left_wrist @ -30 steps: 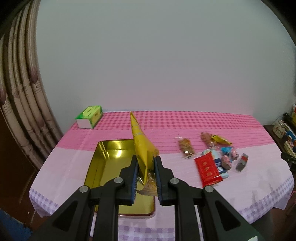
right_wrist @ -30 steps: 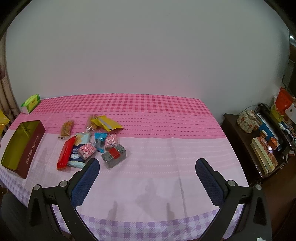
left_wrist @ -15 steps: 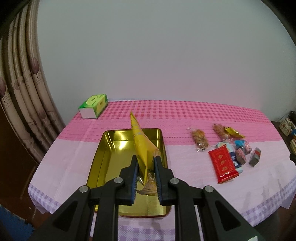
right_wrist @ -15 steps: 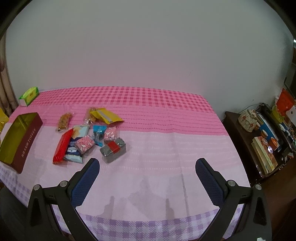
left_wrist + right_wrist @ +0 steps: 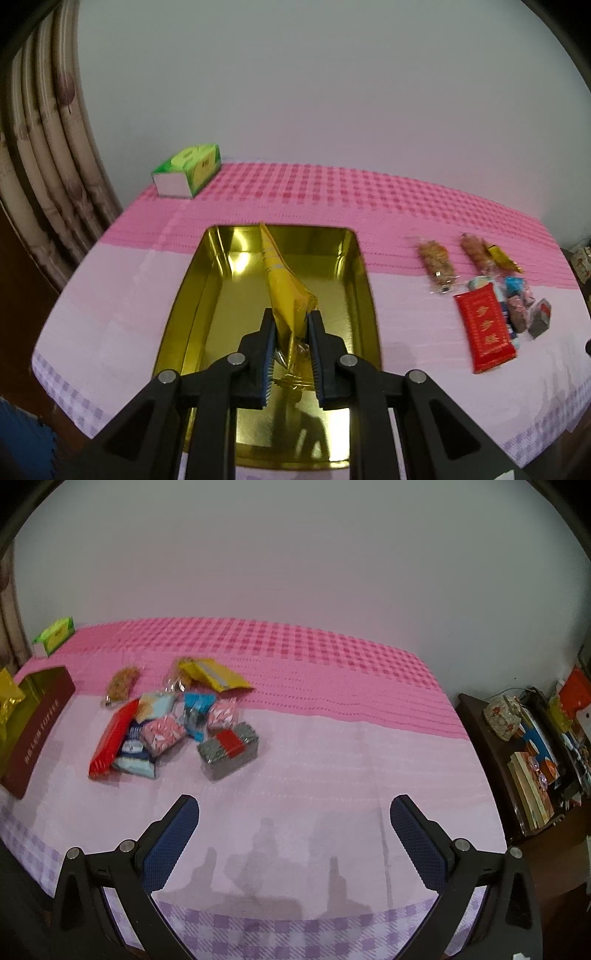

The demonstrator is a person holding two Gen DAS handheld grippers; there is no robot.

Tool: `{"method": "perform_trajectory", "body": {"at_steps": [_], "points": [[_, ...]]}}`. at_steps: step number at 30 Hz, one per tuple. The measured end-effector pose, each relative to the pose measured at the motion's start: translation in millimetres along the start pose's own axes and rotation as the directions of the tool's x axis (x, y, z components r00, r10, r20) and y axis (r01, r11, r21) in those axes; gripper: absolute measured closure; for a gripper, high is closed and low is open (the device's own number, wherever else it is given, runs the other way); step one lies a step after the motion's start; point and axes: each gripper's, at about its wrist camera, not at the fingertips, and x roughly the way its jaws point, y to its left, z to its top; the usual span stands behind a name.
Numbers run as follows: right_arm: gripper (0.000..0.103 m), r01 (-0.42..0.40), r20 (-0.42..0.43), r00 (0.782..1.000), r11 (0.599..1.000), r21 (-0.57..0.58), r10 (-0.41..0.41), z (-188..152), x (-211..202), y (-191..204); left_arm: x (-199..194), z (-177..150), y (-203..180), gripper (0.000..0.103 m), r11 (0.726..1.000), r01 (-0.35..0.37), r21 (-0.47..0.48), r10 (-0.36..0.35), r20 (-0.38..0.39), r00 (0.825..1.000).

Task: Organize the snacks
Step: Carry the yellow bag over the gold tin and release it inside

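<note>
While the left gripper (image 5: 291, 325) has its pads clamped on a yellow snack packet (image 5: 284, 291) held on edge above the middle of the open gold tin (image 5: 364, 295), the step in hand looks like dropping that packet in. Next, I'd judge, it wants lowering toward the tin's floor and the jaws eased apart. The right gripper (image 5: 293, 819) hangs wide and empty over the table's near edge, with the remaining snacks (image 5: 173, 723) clustered beside the tin's right side.

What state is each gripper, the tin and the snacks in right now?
left gripper: shut on yellow packet, above the tin
right gripper: open, empty
gold tin: lidless, no snacks lying inside
snack pile: loose on tablecloth
tissue box: closed
</note>
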Motion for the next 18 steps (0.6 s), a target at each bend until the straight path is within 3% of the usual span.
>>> {"method": "perform_trajectory", "body": {"at_steps": [15,17,18], "points": [[0.0,-0.005,-0.063,0.998,1.0,-0.009,0.004,-15,30,9,48,-9,31,0.086,0.997,-0.038,-0.072,0.033,-0.061,0.998],[0.0,-0.007,-0.069,0.998,1.0,0.006,0.007,-17,34,7,50,-10,36,0.082,0.995,-0.027,-0.092,0.022,-0.056,0.998],[0.0,-0.01,-0.071,0.997,1.0,0.013,0.011,-19,35,6,51,-10,38,0.073,0.994,-0.026,-0.104,0.02,-0.059,0.998]]}}
